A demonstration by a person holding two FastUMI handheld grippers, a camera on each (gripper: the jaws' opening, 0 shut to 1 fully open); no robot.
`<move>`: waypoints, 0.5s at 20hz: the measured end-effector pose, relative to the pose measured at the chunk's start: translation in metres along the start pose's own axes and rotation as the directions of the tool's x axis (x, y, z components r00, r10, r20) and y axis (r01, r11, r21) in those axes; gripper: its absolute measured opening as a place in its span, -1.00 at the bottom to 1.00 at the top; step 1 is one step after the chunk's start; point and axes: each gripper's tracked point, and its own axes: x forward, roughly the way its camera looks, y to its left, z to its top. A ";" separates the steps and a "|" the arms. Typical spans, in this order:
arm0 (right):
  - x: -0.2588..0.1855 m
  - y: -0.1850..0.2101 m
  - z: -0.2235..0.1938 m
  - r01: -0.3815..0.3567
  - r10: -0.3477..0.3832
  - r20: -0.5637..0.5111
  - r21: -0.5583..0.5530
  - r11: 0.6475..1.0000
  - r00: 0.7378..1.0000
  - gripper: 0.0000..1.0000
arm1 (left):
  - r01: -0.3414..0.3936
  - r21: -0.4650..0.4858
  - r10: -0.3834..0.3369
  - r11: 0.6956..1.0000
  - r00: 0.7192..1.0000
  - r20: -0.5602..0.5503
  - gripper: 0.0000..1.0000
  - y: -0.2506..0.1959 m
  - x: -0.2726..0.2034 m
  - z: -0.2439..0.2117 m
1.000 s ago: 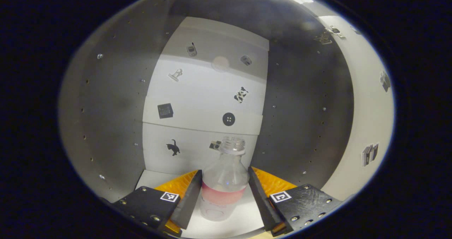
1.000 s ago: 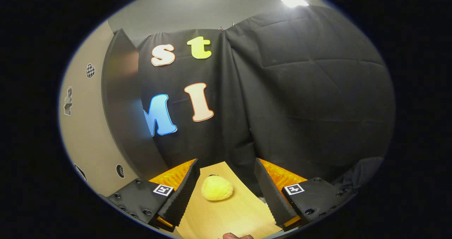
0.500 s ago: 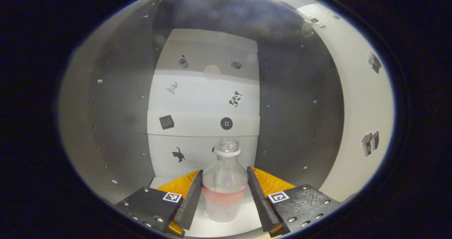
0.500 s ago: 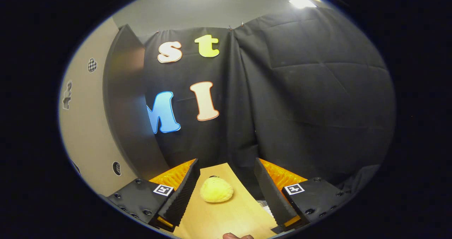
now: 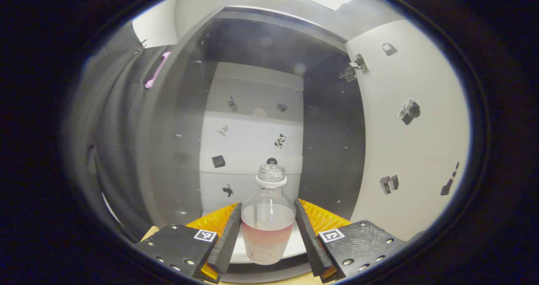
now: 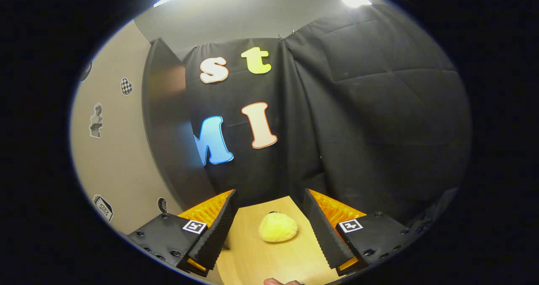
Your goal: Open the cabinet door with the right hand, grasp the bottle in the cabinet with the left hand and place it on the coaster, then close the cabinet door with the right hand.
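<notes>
The left gripper [image 5: 266, 234] clamps a clear bottle [image 5: 268, 224] at the front edge of the open cabinet's [image 5: 168, 150] shelf [image 5: 294, 245], door [image 5: 414, 142] swung right.

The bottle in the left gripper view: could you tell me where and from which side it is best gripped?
Grip the bottle at its straight lower body, around the pink band, coming level from the cabinet's open front. It stands upright, and the shoulder above tapers to a narrow neck. The left gripper already holds it there.
</notes>
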 end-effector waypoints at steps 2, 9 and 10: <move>-0.010 0.009 -0.005 -0.025 0.025 -0.007 -0.028 0.999 1.000 0.96 | -0.020 0.012 0.020 1.000 1.000 0.004 0.41 0.003 -0.040 -0.001; -0.056 0.031 -0.013 -0.119 0.119 -0.019 0.009 0.993 0.993 0.86 | -0.080 0.024 0.081 0.997 0.996 -0.036 0.42 0.003 -0.170 -0.013; -0.064 0.037 -0.015 -0.140 0.140 -0.024 0.012 0.990 0.990 0.86 | -0.096 0.021 0.097 0.995 0.995 -0.035 0.42 0.005 -0.185 -0.016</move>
